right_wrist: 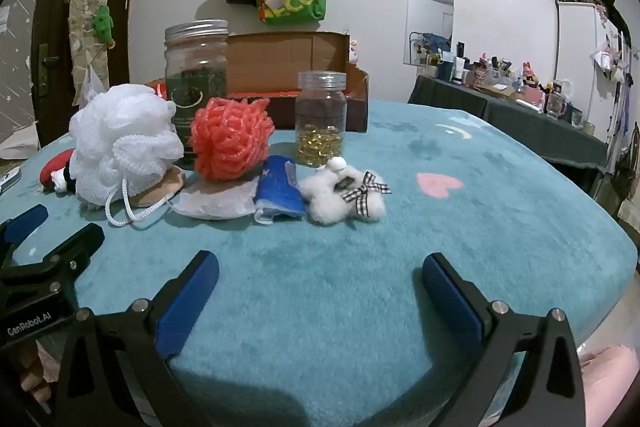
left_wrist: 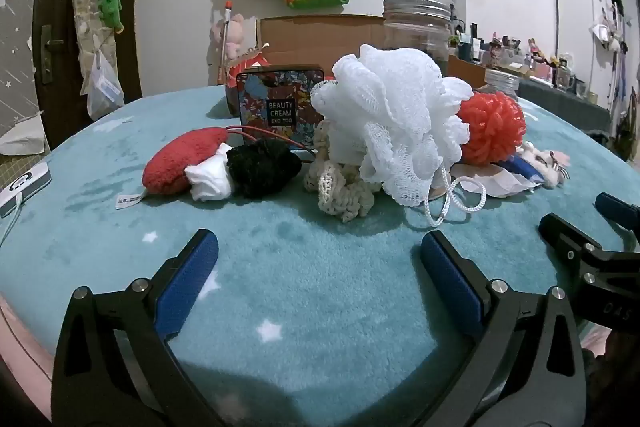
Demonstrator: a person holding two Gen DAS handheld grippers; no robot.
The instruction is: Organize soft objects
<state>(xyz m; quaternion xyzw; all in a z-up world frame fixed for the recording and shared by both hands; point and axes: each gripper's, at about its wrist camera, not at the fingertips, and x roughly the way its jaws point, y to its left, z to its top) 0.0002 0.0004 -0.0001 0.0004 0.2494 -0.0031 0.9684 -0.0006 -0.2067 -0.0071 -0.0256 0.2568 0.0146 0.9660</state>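
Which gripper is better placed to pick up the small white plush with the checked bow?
Right. The white plush lies just ahead of the open right gripper; the left gripper faces the white loofah.

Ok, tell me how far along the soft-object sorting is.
Nothing looks sorted yet. The white mesh pouf, orange pouf, red plush, crocheted piece and fluffy white toy lie mixed with the jars on the blanket. Nothing is in hand: the left gripper and right gripper are open and empty. All the sorting remains.
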